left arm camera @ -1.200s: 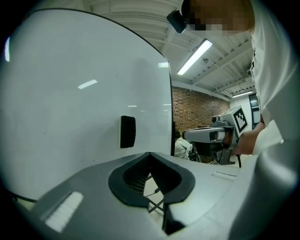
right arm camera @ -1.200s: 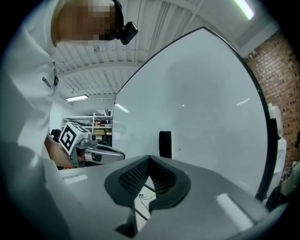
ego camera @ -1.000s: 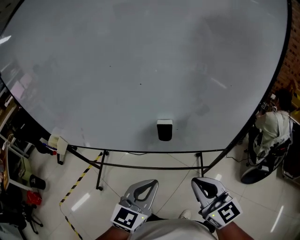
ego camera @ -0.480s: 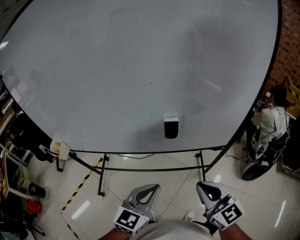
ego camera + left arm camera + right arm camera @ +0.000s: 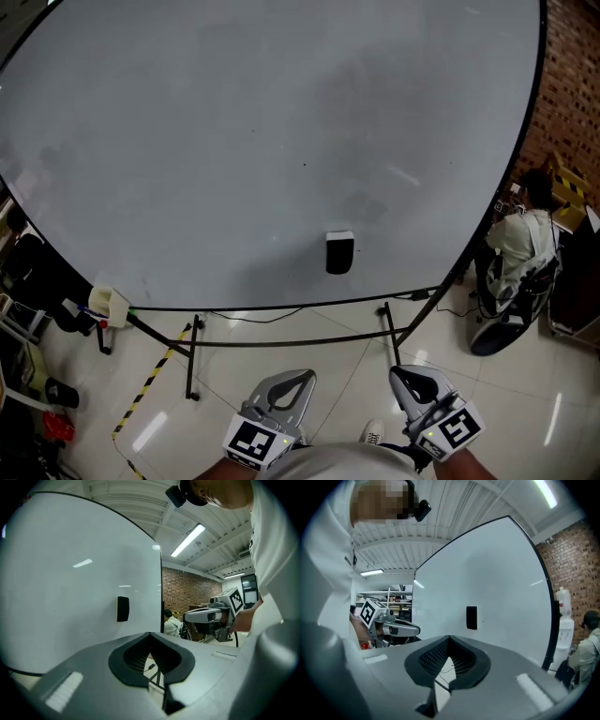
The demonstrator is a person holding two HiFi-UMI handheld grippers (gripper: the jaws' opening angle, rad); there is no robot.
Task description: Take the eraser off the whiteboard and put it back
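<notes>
Eraser (image 5: 339, 253) further right; left gripper (image 5: 298, 377), right gripper (image 5: 401, 375) closed.

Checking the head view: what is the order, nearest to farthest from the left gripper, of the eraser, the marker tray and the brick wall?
From the left gripper:
1. Eraser: on the whiteboard, ahead and slightly right.
2. Marker tray: at the whiteboard's lower left corner.
3. Brick wall: beyond the whiteboard's right edge.

Both held low at the bottom of frame, pointing up-frame: my left gripper (image 5: 298, 379) has its jaws together and empty, my right gripper (image 5: 407, 377) likewise.
</notes>
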